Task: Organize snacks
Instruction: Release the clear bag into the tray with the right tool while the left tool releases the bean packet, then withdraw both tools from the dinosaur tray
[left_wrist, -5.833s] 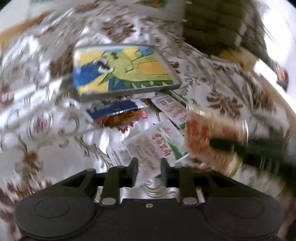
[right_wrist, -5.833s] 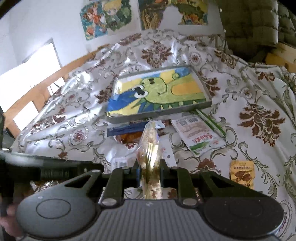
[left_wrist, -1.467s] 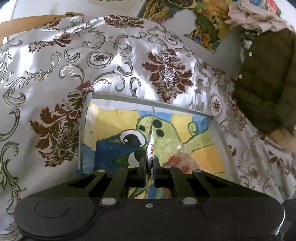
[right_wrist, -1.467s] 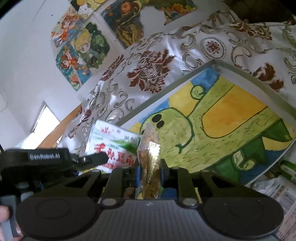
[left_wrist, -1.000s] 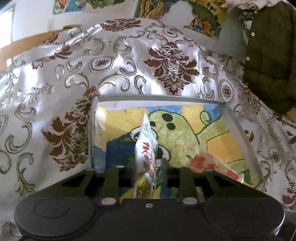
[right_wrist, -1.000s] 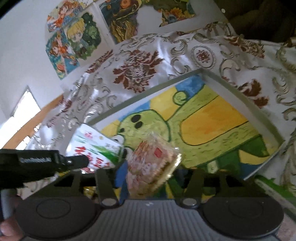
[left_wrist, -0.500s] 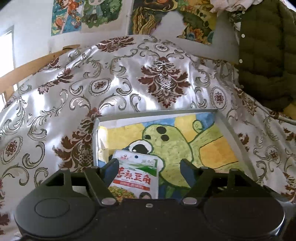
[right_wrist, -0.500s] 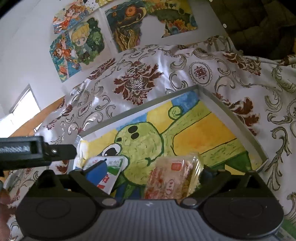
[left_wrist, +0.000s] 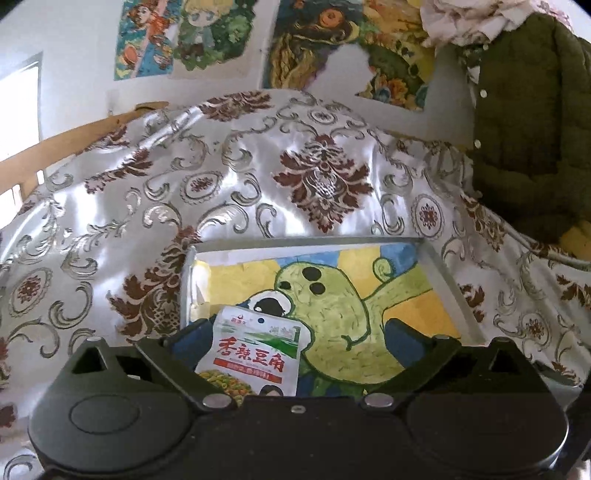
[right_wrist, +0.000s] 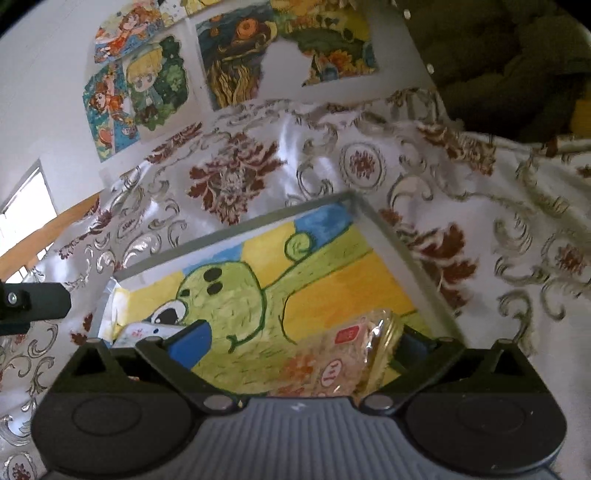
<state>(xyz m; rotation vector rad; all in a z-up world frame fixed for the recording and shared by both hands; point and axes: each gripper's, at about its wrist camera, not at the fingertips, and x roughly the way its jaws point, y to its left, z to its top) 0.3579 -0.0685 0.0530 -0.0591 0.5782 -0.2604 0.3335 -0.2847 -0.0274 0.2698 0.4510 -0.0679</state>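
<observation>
A grey-rimmed tray (left_wrist: 306, 242) (right_wrist: 399, 251) with a green cartoon painted on its floor lies on the cloth. In the left wrist view a white and green snack packet (left_wrist: 255, 354) lies flat in the tray's near left part, between the fingers of my left gripper (left_wrist: 295, 332). Its jaws are opening and neither pad touches the packet. In the right wrist view a clear packet of reddish crackers (right_wrist: 347, 358) lies in the tray beside the right finger of my right gripper (right_wrist: 299, 339), which is open wide. The white packet (right_wrist: 140, 330) shows at the left.
A shiny floral cloth (left_wrist: 147, 192) covers the surface around the tray. Posters (left_wrist: 184, 33) hang on the wall behind. An olive padded jacket (left_wrist: 532, 129) hangs at the right. A wooden rail (left_wrist: 74, 136) runs at the left. The left gripper's body (right_wrist: 33, 302) juts in from the left edge.
Both grippers went from shut on their packets to wide open. The white packet and the cracker packet dropped flat into the tray. Both grippers drew back and rose a little.
</observation>
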